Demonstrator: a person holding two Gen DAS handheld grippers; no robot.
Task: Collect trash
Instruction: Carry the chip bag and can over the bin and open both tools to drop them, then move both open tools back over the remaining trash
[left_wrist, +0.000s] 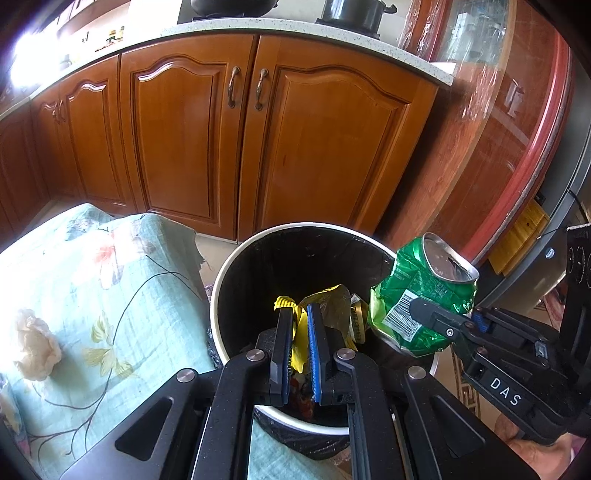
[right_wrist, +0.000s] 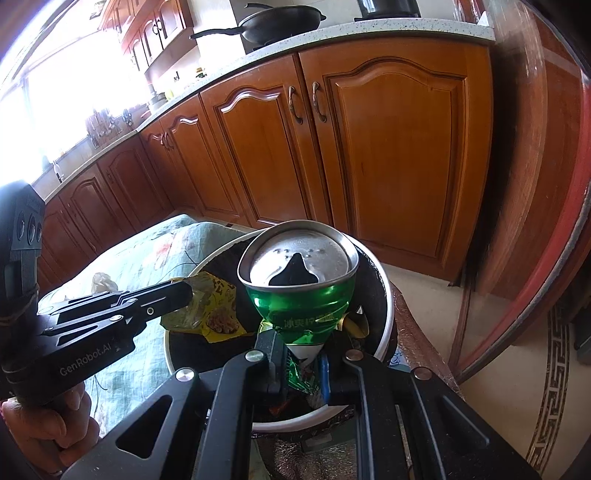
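Trash bin (left_wrist: 221, 295): round, white rim, black liner, standing at the edge of the table (left_wrist: 92, 277) with the floral cloth. Contents: mixed wrappers, partly hidden.

Yellow snack wrapper (left_wrist: 325, 299): clamped between the fingers of the left gripper (left_wrist: 300, 314), held over the bin's open mouth.

Crushed green can (left_wrist: 421, 291): clamped between the fingers of the right gripper (right_wrist: 299, 354), held above the bin's right rim.

Crumpled tissue (left_wrist: 35, 343): lying on the table, near its left edge, apart from the bin.
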